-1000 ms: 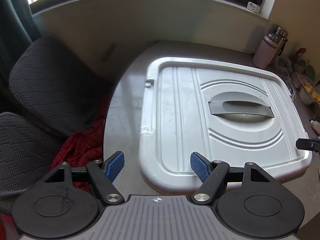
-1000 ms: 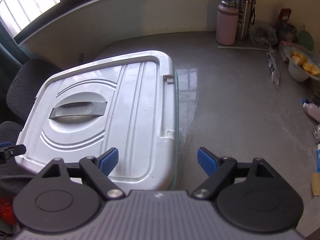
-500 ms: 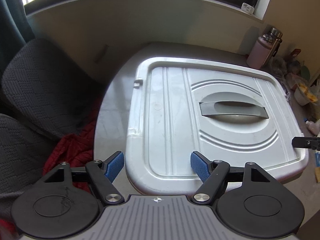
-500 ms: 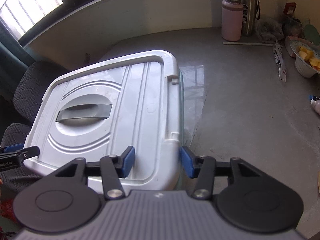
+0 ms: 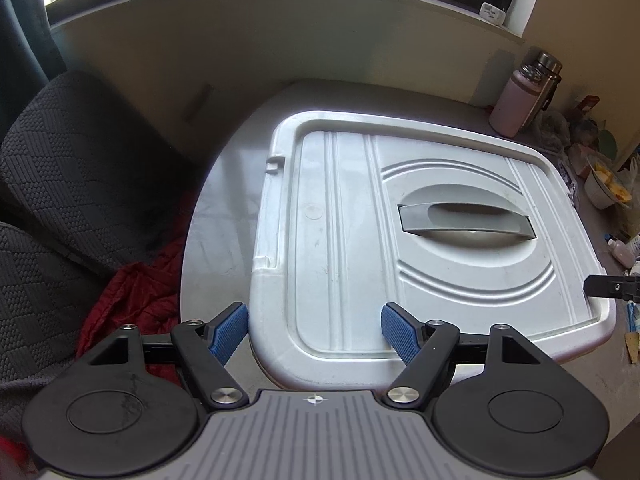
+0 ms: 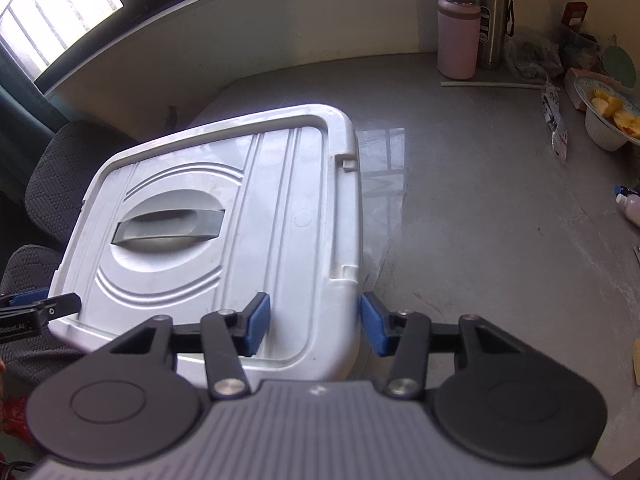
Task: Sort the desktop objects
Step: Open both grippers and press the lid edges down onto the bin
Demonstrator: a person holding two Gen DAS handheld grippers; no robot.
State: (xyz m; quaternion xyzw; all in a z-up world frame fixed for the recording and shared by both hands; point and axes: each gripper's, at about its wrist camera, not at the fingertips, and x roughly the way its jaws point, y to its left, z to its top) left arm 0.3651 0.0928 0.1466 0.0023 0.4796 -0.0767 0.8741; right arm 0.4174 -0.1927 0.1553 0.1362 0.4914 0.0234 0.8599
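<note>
Left gripper (image 5: 314, 334): jaws spread wide over the near left corner of the lid (image 5: 420, 232); one blue pad sits outside the rim, the other over the top face, and neither presses on it.
Right gripper (image 6: 315, 330): jaws have just been closing, and the lid's near right rim lies between them; the blue pads (image 6: 257, 326) appear to bracket the edge, though whether they truly pinch it I cannot tell.
Lid position: the white lid, with its grey handle (image 6: 170, 226), sits flat and closed on its storage box in the left part of the table (image 6: 460, 200).
Loose items: a pink bottle (image 6: 458, 34) and steel flask (image 6: 492, 16) stand at the far wall; a bowl of yellow pieces (image 6: 610, 120), a small sachet (image 6: 554, 120) and a small white bottle (image 6: 630, 208) lie scattered to the right.
Done so far: nothing appears sorted; the box is unopened.
Left to do: judging by the hands at both corners, lift the lid off, then gather the scattered things.
Beside the table: dark patterned chairs (image 5: 80, 160) with red cloth (image 5: 140, 300) below.
</note>
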